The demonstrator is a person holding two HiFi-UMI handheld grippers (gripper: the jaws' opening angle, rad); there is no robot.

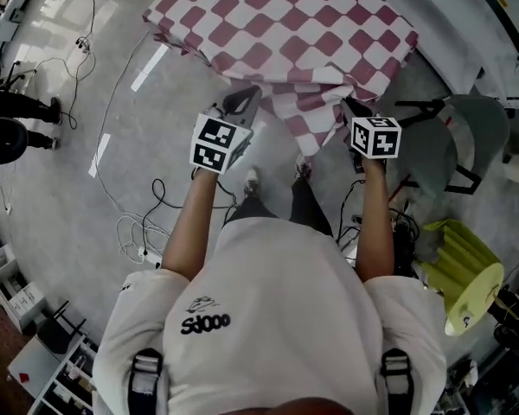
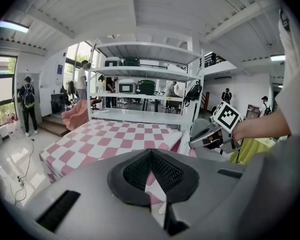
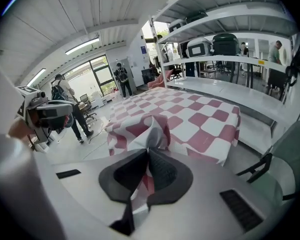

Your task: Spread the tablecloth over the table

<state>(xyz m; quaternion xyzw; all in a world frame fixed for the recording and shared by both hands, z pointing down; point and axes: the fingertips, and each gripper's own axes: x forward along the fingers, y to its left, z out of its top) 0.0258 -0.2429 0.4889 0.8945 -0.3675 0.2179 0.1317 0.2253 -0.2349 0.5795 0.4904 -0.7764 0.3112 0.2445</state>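
Spread in progress: both grippers pinching the near hem of the tablecloth [image 1: 285, 24].

Left gripper [image 2: 152, 176] and right gripper [image 3: 147, 171] are each closed tight on a fold of checked fabric. The cloth already lies over most of the desk, with its near edge bunched and lifted between them. Next move, I'd say: pull the hem apart and toward the near side of the desk, then lower it flat. The far overhang probably reaches the edge, but it's hard to confirm. Room: shelf [image 2: 140, 116] close behind the desk, chair [image 1: 467, 137] right of it, floor cables [image 1: 143, 223] on its near-left.
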